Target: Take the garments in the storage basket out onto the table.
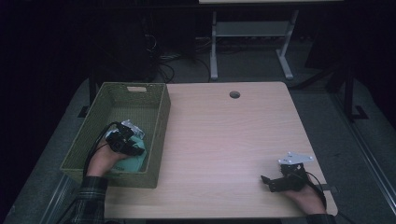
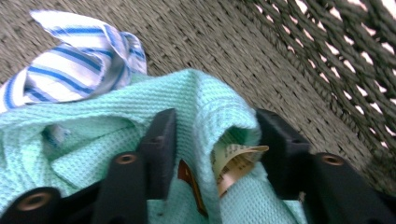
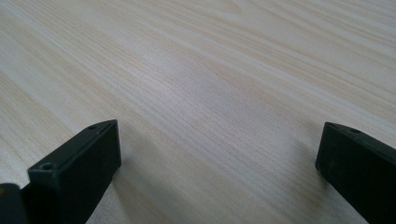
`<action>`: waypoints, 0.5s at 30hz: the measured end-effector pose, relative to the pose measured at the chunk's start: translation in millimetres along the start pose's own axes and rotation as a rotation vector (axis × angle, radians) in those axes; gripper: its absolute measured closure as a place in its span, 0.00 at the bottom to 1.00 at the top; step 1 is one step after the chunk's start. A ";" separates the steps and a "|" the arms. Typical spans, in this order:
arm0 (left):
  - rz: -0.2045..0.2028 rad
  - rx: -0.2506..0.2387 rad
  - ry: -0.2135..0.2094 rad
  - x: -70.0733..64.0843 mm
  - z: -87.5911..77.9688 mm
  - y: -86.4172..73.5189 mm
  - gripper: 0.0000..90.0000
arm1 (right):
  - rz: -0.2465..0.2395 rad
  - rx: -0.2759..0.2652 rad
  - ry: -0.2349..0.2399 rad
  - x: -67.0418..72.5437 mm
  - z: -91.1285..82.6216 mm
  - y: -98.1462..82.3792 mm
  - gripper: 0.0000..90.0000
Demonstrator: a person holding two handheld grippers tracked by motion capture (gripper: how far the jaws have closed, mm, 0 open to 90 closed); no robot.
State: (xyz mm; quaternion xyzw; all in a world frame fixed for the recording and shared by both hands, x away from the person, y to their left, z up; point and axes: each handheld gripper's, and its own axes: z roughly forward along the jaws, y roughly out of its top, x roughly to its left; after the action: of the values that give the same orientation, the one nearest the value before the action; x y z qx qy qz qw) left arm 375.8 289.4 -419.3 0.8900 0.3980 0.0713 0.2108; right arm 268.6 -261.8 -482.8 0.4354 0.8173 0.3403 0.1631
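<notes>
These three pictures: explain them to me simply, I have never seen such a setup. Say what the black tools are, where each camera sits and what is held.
A person at a wooden table holds a two-jaw gripper in each hand. The high view looks down from above; the other two cameras ride on the grippers. The left gripper is down in a green woven basket, its jaws on either side of a fold of mint-green cloth with a paper tag. A blue-striped white cloth lies beside it. The right gripper rests open over bare table.
</notes>
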 end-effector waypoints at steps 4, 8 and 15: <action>0.002 0.011 -0.009 -0.6 -0.6 0.1 0.70 | -0.001 0.000 0.000 0.0 0.0 0.0 0.00; -0.028 0.019 -0.021 1.0 -3.3 0.3 0.87 | -0.001 0.000 0.000 -0.1 0.0 0.0 0.00; -0.060 -0.024 -0.031 4.3 -12.7 -0.1 0.91 | 0.000 0.000 0.000 0.0 0.0 0.0 0.00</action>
State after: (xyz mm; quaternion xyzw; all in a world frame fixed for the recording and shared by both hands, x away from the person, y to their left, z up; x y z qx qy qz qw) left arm 374.8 296.7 -408.0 0.8759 0.4205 0.0561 0.2297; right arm 268.6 -261.8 -482.8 0.4353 0.8173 0.3404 0.1631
